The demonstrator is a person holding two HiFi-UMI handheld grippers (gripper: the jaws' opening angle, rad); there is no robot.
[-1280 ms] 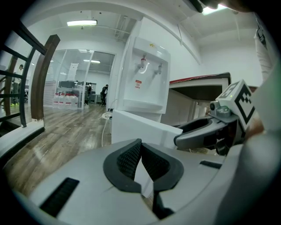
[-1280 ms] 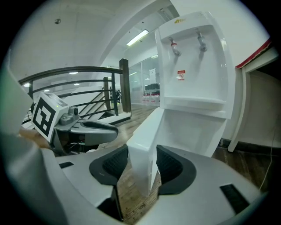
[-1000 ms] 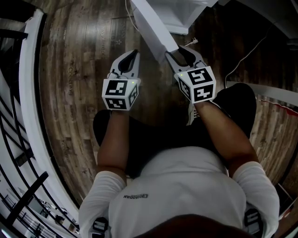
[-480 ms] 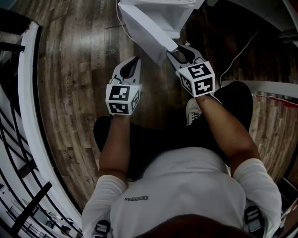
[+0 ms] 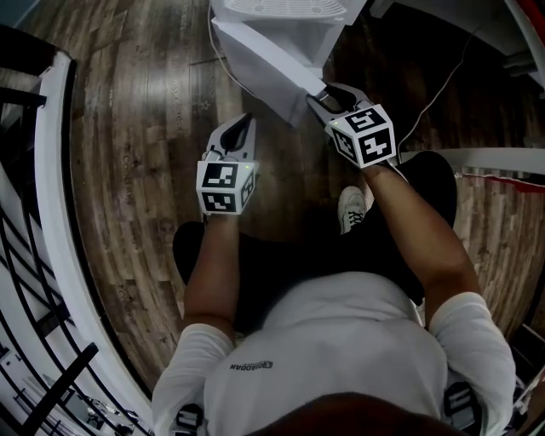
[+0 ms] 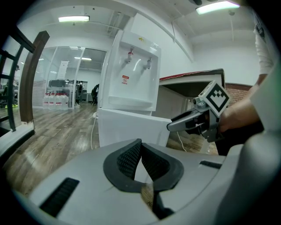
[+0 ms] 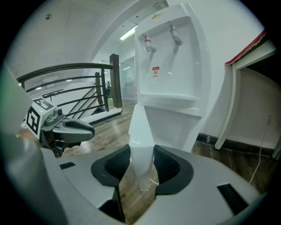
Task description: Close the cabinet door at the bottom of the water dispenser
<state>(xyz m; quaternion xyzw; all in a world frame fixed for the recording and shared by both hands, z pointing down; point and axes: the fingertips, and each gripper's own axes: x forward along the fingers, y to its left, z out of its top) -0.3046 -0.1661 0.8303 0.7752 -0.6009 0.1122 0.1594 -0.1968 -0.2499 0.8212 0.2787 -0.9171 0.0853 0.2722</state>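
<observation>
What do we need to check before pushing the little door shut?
1. Right gripper has the cabinet door edge between its pads: ok.
2. Door shut against the water dispenser: not ok, it stands swung out.
3. Left gripper out of the door's way: ok, shut, empty, off to the side.
4. Nothing sticking out of the cabinet: cannot tell, the opening is not shown.
5. Shoe clear of the door: ok.

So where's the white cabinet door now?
Head view, top centre: the white cabinet door stands ajar from the white water dispenser, its free edge gripped by the right gripper.
</observation>
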